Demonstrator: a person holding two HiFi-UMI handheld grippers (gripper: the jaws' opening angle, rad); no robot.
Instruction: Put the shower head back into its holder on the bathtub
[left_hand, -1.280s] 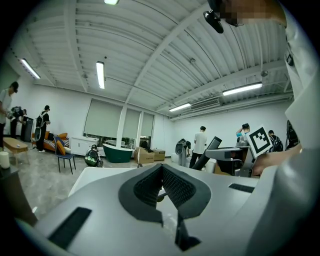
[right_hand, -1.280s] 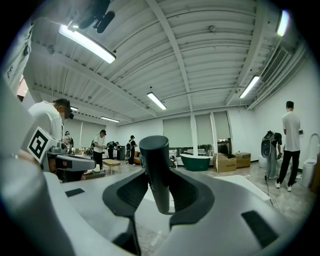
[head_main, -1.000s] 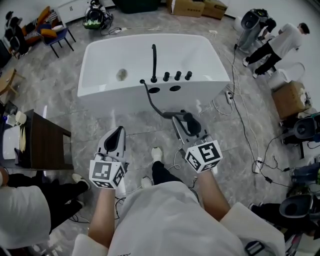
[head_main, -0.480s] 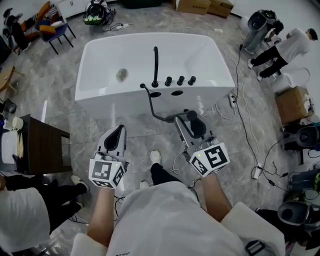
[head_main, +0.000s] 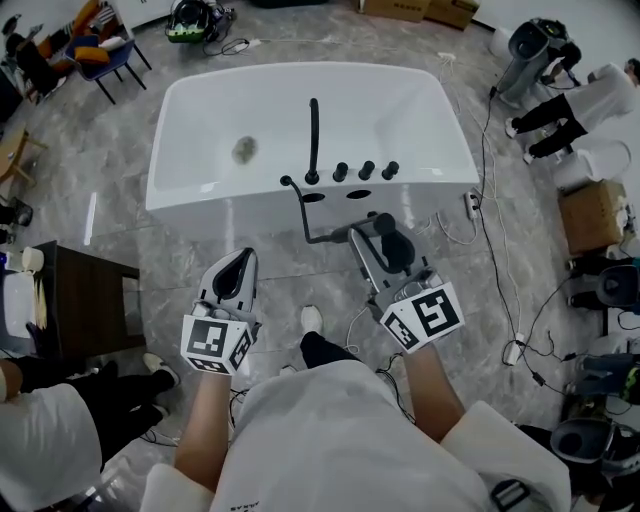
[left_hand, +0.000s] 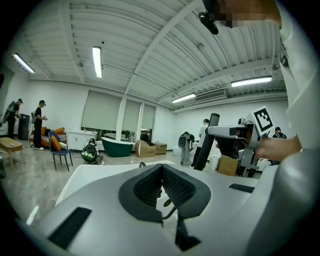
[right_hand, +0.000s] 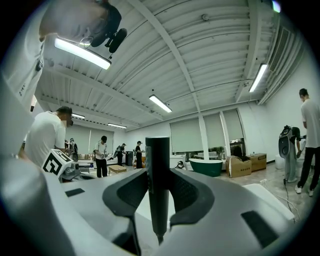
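The white bathtub (head_main: 250, 105) lies straight ahead, with a black spout (head_main: 313, 140), three black knobs (head_main: 366, 170) and two dark holes (head_main: 357, 194) on its near rim. A black hose (head_main: 300, 215) runs from the rim down to the black shower head (head_main: 395, 250). My right gripper (head_main: 378, 240) is shut on that shower head just short of the tub's near wall; its handle (right_hand: 157, 185) stands upright between the pads. My left gripper (head_main: 243, 258) hovers beside it to the left, shut and empty, its pads (left_hand: 172, 185) meeting.
A dark table (head_main: 90, 295) stands at the left, near a seated person (head_main: 40, 420). Cables (head_main: 500, 270) trail over the floor at the right, by a cardboard box (head_main: 592, 215) and standing people (head_main: 560, 110). My shoe (head_main: 312, 318) is below the grippers.
Both grippers have moved forward toward the tub, the right one carrying the shower head with it. The tub's near wall now sits closer to the fingertips.
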